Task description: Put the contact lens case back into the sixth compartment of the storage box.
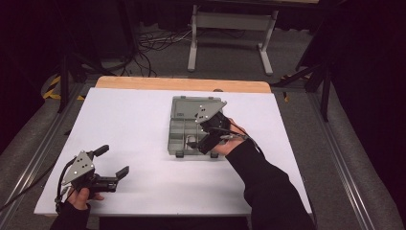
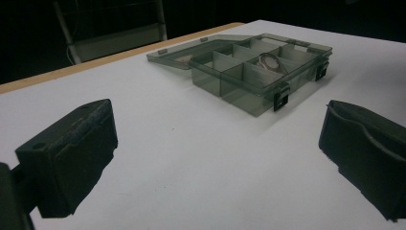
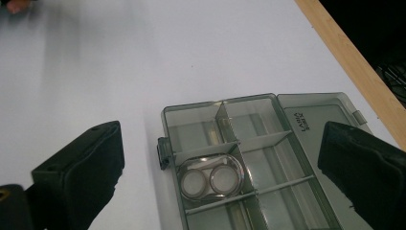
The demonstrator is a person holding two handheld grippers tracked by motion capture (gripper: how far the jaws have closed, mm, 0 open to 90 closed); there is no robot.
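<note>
A grey see-through compartment box [image 1: 175, 125] lies open on the white table, its lid [image 1: 196, 106] folded back on the far side. A clear oval case with two round white discs [image 3: 210, 178] lies in one compartment near the latch side; the left gripper view shows this case [image 2: 268, 61] too. My right gripper [image 1: 198, 141] hovers over the box [image 3: 165, 124] with its jaws wide apart and nothing between them. My left gripper [image 1: 113, 161] sits low at the front left of the table, open and empty, pointing toward the box [image 2: 239, 96].
The white table top [image 1: 134, 115] has a wooden strip [image 1: 182, 84] along its far edge. Metal rails [image 1: 38, 158] run along both sides. Behind the table stand a white trestle frame [image 1: 232, 21] and loose cables [image 1: 153, 43] on the floor.
</note>
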